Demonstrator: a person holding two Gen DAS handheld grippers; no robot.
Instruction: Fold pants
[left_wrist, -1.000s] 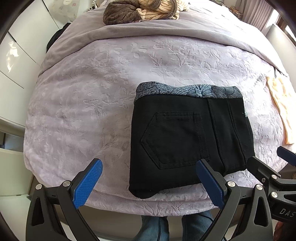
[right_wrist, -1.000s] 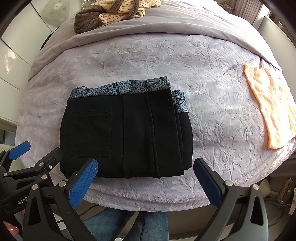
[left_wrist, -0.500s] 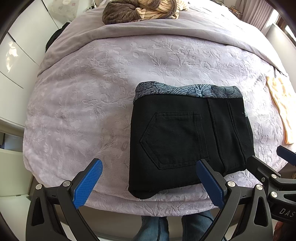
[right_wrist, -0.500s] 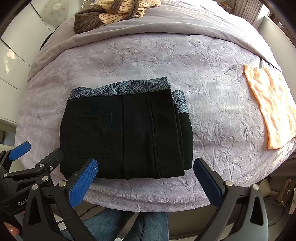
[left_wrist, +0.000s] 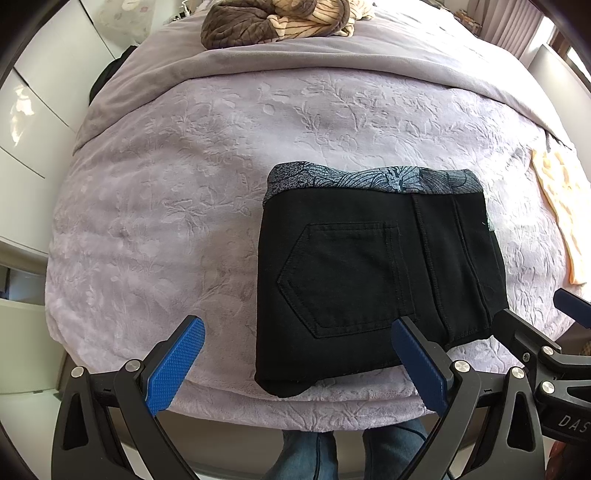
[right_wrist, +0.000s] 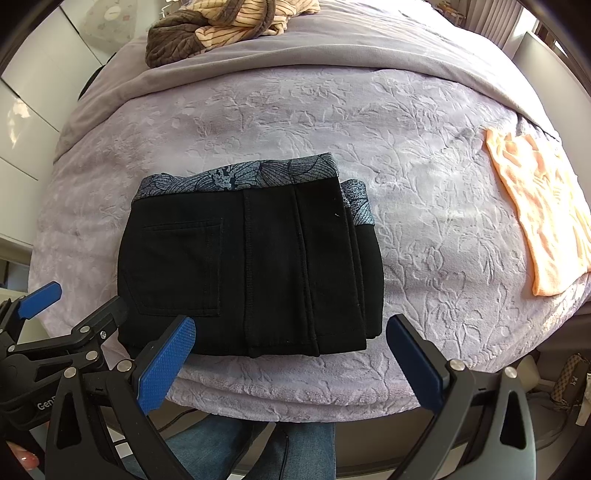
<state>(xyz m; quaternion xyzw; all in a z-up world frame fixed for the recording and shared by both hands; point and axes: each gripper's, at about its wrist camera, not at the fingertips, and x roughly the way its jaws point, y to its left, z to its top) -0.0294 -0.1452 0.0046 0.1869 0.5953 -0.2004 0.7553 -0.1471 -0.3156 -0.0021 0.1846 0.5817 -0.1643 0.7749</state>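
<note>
Nothing shifts since earlier: folded black pants (left_wrist: 373, 273) lie on the bed (left_wrist: 177, 192) just beyond both released, empty jaws, left gripper (left_wrist: 299, 363) and right gripper (right_wrist: 291, 363) side by side, orange garment (right_wrist: 543, 214) farther right.

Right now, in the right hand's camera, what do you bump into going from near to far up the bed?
Blue finger pad → folded black pants → patterned waistband → bare purple bedspread → grey blanket → brown and striped clothes pile.
</note>
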